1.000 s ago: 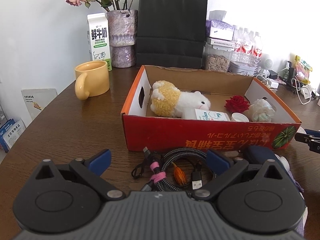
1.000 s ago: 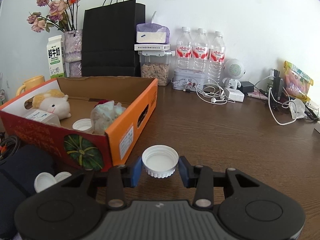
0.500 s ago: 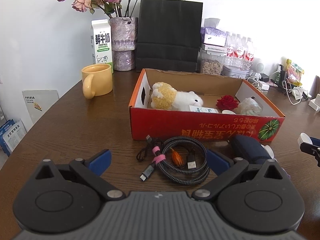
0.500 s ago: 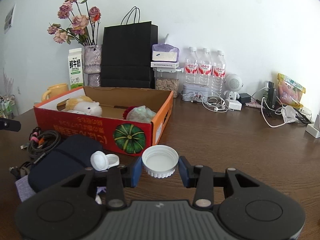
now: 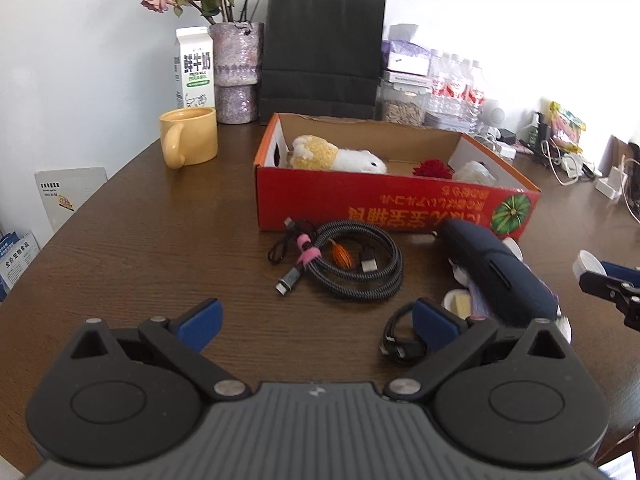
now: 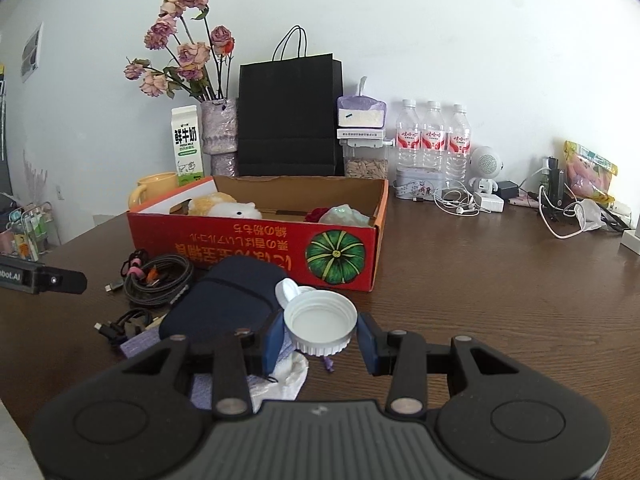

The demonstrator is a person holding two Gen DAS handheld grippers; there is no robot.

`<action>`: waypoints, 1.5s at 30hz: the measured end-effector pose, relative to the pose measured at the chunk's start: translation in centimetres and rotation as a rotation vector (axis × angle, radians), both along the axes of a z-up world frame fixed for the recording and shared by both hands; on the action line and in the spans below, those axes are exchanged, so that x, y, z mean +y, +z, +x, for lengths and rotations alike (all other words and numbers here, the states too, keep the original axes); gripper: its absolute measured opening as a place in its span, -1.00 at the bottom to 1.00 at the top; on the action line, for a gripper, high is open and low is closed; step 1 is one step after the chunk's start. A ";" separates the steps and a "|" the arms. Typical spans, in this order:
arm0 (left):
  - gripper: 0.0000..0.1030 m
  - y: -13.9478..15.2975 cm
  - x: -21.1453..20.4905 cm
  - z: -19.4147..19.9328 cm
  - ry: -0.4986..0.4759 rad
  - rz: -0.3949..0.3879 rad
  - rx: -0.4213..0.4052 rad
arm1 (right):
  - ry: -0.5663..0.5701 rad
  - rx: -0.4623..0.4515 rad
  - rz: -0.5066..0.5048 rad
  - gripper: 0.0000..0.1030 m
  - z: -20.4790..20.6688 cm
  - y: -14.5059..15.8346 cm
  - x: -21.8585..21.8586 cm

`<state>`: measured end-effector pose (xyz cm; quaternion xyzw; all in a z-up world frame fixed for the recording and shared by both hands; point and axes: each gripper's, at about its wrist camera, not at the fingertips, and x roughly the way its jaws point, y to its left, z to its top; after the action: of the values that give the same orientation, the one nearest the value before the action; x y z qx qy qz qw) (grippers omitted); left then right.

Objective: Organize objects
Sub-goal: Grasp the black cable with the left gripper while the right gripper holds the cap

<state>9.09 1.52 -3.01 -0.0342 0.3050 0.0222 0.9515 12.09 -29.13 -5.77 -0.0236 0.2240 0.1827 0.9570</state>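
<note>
Pinching white bottle cap (image 6: 320,322) between right gripper (image 6: 321,340) fingers, just ahead of navy pouch (image 6: 224,300) at left; holding left gripper (image 5: 318,322) spread wide above counter (image 5: 160,248), behind coiled cable (image 5: 352,264).

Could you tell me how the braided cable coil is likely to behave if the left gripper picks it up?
The cable coil is probably floppy: only one pink tie binds it, so loose loops and plugs may sag. It looks fairly light. The open left gripper should likely grab near the tie.
</note>
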 end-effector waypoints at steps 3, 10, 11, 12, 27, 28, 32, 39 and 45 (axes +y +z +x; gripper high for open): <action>1.00 -0.7 -0.5 0.2 -0.015 0.008 0.016 | 0.004 0.002 0.007 -0.25 -0.3 -0.1 0.3; 1.00 -2.0 -1.3 0.7 -0.045 0.035 0.048 | 0.001 0.014 0.002 -0.25 -0.2 -0.4 0.6; 1.00 -2.2 -1.5 0.8 -0.053 0.040 0.051 | 0.001 0.014 0.002 -0.25 -0.2 -0.4 0.6; 1.00 -2.3 -1.7 0.8 -0.061 0.045 0.053 | 0.002 0.015 0.002 -0.25 -0.2 -0.5 0.6; 1.00 -4.1 -4.1 1.8 -0.142 0.132 0.066 | -0.004 0.026 0.005 -0.25 0.2 -0.8 0.5; 1.00 -4.1 -4.2 1.9 -0.144 0.135 0.062 | -0.004 0.027 0.006 -0.25 0.2 -0.8 0.5; 1.00 -4.1 -4.5 2.3 -0.151 0.138 0.051 | -0.005 0.027 0.007 -0.25 0.3 -0.9 0.5; 0.81 -4.2 -4.4 3.0 -0.177 0.089 0.033 | 0.002 0.033 0.012 -0.24 0.4 -1.1 0.6; 0.13 -4.2 -4.7 2.9 -0.240 0.065 0.007 | 0.006 0.037 0.013 -0.24 0.5 -1.2 0.7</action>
<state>11.96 -3.15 -7.21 0.0337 0.3092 -0.0819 0.9469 12.54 -28.43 -6.95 -0.0147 0.2402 0.1876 0.9523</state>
